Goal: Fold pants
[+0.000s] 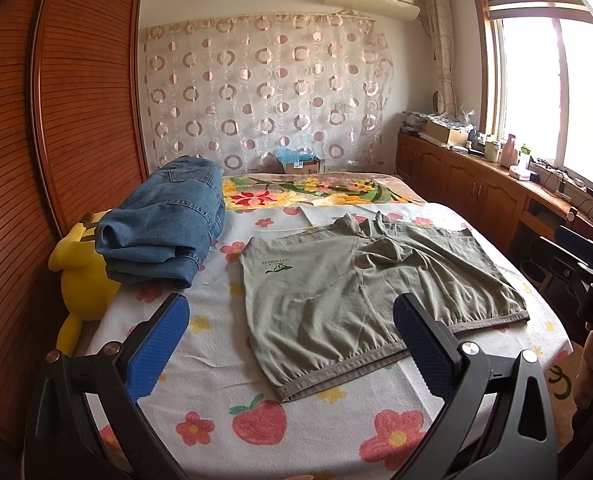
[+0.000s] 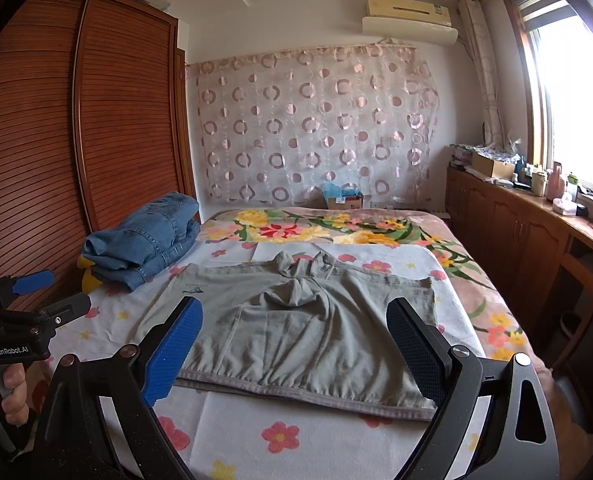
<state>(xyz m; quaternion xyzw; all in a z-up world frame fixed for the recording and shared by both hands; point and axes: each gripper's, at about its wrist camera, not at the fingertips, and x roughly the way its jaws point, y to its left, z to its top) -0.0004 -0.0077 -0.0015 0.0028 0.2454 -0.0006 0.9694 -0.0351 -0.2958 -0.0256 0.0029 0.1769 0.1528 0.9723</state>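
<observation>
Pants: the grey-green pants [image 2: 308,332] lie flat across the near half of the bed [image 2: 256,432], waistband along the near edge, legs apparently doubled back toward the far side, with a bunched ridge at the middle.
Handling: thin, soft cloth by the look of it; I'd judge it light, limp and quick to wrinkle, so it will sag wherever you don't support it.
Where to grip: take the elastic waistband at its two corners, since the thicker hem should give your fingers something to bite.
Left gripper: your left gripper [image 1: 292,344] hovers over the near left part of the pants, blue fingers [image 1: 158,344] spread wide, holding nothing and touching nothing.
Right gripper: your right gripper [image 2: 292,352] hangs above the waistband, fingers [image 2: 172,352] also wide apart, empty, clear of the cloth.
Neighbours: folded jeans [image 1: 164,228] sit stacked at the far left, resting partly on a yellow plush toy [image 1: 82,280], well apart from your pants.
Progress: looks like no grasp is made yet.
</observation>
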